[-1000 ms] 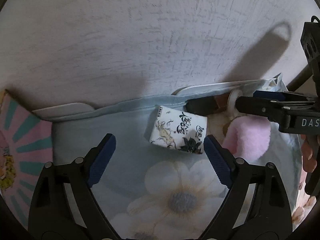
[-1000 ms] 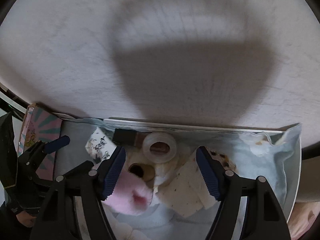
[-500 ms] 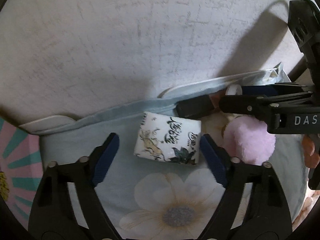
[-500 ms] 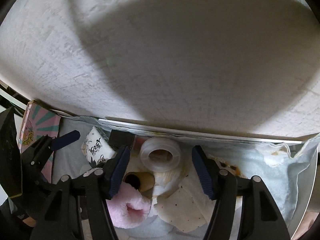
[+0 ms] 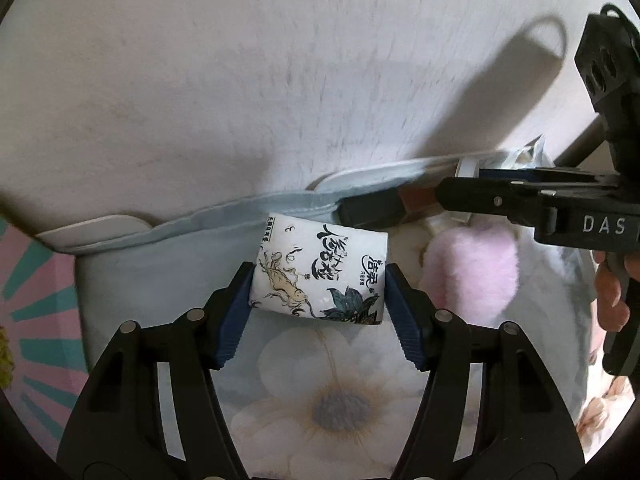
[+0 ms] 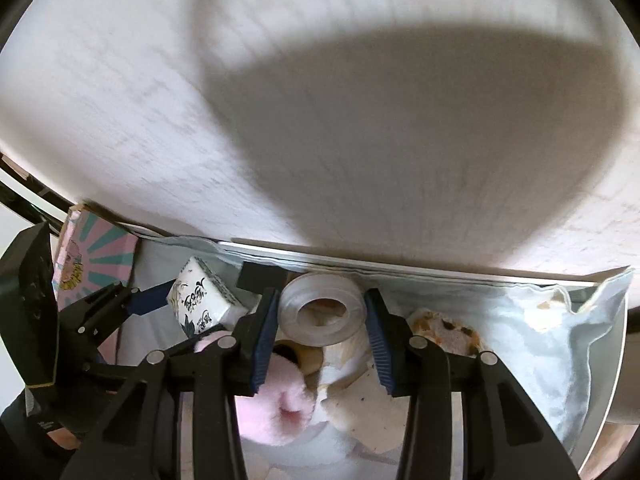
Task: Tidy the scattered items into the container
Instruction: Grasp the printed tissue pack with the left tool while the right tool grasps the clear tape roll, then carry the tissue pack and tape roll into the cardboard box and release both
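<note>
A white tissue pack [image 5: 320,276] with black ink drawings lies on the pale-blue floral cloth [image 5: 160,272] that lines a white tray [image 6: 400,266]. My left gripper [image 5: 318,270] is closing, and its blue pads touch both short sides of the pack. In the right wrist view the pack [image 6: 202,300] sits left of a clear tape roll [image 6: 322,312]. My right gripper [image 6: 321,296] is closing on that roll, with a pad against each side. A pink fluffy item [image 5: 472,272] lies below the roll.
A small black box [image 6: 262,276] rests against the tray's back rim. A pink and teal patterned box [image 5: 36,300] stands left of the tray. A pale wall rises right behind it. Speckled paper scraps [image 6: 380,412] lie in the tray. A hand [image 5: 612,292] holds the right gripper's handle.
Both pairs of jaws have narrowed. The left pads came in from either side onto the tissue pack. The right pads moved up around the tape roll and closed against it.
</note>
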